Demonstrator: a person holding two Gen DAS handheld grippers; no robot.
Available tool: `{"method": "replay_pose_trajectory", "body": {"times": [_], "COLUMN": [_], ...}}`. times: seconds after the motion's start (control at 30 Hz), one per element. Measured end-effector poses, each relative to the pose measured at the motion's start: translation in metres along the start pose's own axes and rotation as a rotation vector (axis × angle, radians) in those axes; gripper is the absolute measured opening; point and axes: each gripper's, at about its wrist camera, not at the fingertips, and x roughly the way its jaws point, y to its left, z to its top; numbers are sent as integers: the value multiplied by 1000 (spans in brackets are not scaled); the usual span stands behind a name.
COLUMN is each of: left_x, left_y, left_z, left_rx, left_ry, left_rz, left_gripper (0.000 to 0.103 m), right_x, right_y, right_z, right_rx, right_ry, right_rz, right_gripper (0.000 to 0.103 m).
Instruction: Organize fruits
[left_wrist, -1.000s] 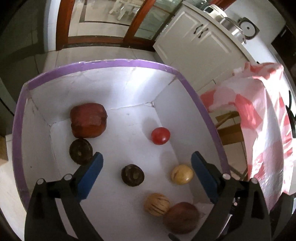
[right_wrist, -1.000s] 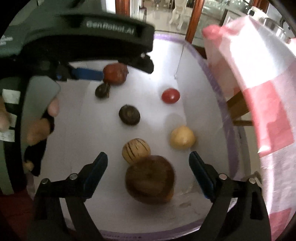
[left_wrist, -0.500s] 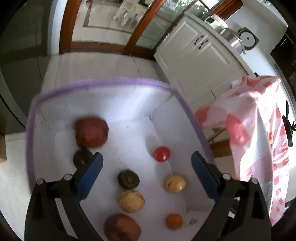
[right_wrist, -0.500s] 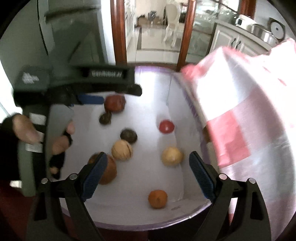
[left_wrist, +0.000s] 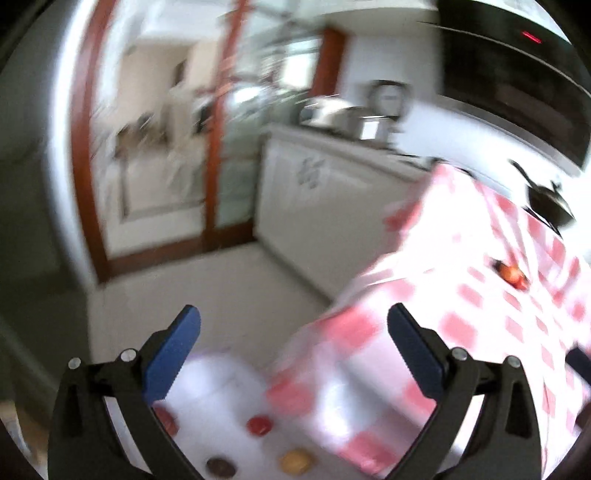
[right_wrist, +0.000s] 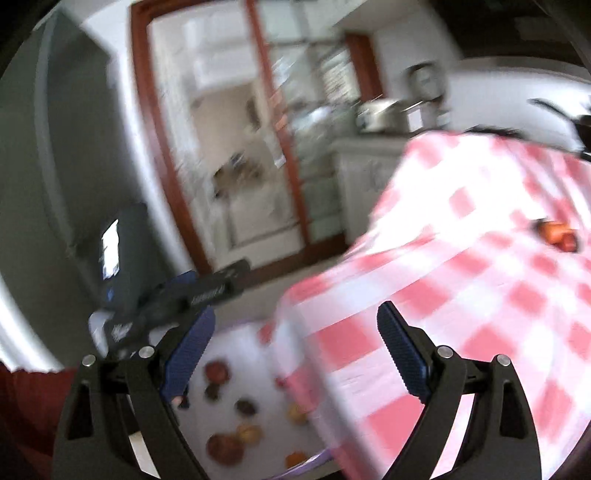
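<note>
Both views are blurred by motion. My left gripper (left_wrist: 293, 310) hangs high above the white box (left_wrist: 221, 387); its jaws are opening with nothing between them. At the bottom edge the box holds a red tomato (left_wrist: 258, 424), a yellow fruit (left_wrist: 293, 461) and a dark fruit (left_wrist: 220, 467). My right gripper (right_wrist: 295, 310) is open and empty, above the box (right_wrist: 240, 343) with several fruits, among them a large brown one (right_wrist: 223, 448) and an orange one (right_wrist: 295, 459). Red-orange fruit (left_wrist: 511, 275) (right_wrist: 557, 234) lies on the pink-checked tablecloth (left_wrist: 461, 332) (right_wrist: 480, 258).
The clothed table stands right of the box and overhangs its edge. A dark pan (left_wrist: 550, 206) sits at its far side. White cabinets (left_wrist: 314, 177) with metal pots (left_wrist: 354, 118) and a wooden door frame (right_wrist: 266, 110) lie behind. The left tool's black housing (right_wrist: 207, 291) shows left.
Both grippers have risen and tipped up away from the box. The box and fruits slid to the bottom of both views. The table top with its fruit came into sight.
</note>
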Motion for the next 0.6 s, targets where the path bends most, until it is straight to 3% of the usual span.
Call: {"method": "replay_pose_trajectory", "body": {"times": [0.1, 0.37, 0.47, 0.6], "left_x": [8, 91, 126, 162], "left_y": [-65, -243, -295, -329], "left_z": [14, 9, -3, -5], "left_rx": [127, 356, 376, 345], "left_ry": [1, 240, 337, 368], "left_rz": [-108, -335, -392, -439], "left_gripper": [102, 101, 101, 101], "right_x": [-20, -42, -50, -47], "right_y": [-46, -183, -227, -286], "right_z": [7, -2, -11, -14], "right_rx": [90, 367, 458, 528], "right_ry": [-50, -35, -10, 17], "right_rz": [-120, -457, -542, -627], "right_gripper": [87, 88, 88, 88]}}
